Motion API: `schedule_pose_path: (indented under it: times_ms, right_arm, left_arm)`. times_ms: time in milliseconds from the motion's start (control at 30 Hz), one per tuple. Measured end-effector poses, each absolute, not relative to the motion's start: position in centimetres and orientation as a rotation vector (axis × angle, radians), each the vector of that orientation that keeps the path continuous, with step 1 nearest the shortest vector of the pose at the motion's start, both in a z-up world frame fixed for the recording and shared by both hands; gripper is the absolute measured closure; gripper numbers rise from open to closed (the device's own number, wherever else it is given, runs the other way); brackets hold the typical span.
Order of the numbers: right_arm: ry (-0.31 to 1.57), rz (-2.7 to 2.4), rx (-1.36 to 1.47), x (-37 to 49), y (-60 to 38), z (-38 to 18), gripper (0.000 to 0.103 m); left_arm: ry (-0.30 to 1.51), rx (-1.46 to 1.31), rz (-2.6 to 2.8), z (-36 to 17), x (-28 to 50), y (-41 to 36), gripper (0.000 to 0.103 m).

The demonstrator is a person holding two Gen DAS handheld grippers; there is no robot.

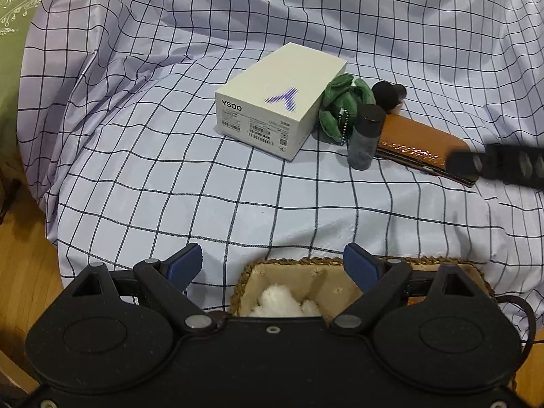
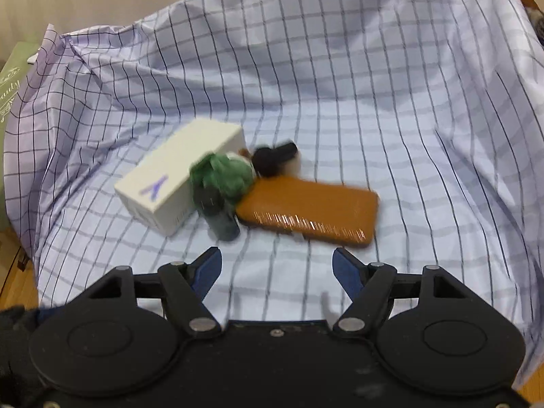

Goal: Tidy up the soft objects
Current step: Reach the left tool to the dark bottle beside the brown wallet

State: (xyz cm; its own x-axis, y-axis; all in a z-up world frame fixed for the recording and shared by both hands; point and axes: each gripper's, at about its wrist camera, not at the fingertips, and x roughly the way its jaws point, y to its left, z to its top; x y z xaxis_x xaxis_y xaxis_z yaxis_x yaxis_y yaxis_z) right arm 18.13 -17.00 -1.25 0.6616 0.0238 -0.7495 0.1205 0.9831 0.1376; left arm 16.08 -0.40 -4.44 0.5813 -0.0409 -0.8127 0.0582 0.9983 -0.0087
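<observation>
Left gripper (image 1: 272, 265): jaws spread wide, nothing between the pads. It hangs over the woven basket (image 1: 244, 272) at the bottom centre of the left wrist view. A white fluffy toy (image 1: 282, 301) already lies inside; the basket looks to be the collection spot for soft items.

Right gripper (image 2: 277, 268): jaws about half apart, empty, over bare checked cloth (image 2: 340, 85) at the lower centre of its view. It points toward the cluster in mid-frame, likely lining up a pick.

Cluster: green plush keychain (image 2: 224, 173) wedged against the white Y500 phone box (image 2: 170, 187), touching a dark upright bottle (image 2: 221, 217) in front of it. Brown leather case (image 2: 312, 210) lies flat to the right; a black round object (image 2: 268, 159) sits behind, type unclear.

Judgement: the green plush is the remaining soft item. The bottle crowds it, so a tip-over is possible.
</observation>
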Motion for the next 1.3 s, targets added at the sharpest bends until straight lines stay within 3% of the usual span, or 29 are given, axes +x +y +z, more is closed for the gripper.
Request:
schedule_pose_path:
  times_ms: [533,1300]
  right_arm:
    - [0.827,-0.061,0.171,25.7,-14.5,-2.9,0.031]
    - [0.863,-0.154,0.175,23.8,-16.8,-4.2,0.028]
  left_arm:
    - [0.97,-0.011,-0.048,-5.4,17.0,1.0,0.016]
    - [0.969,0.0,-0.097,-5.2,17.6,0.0,0.016]
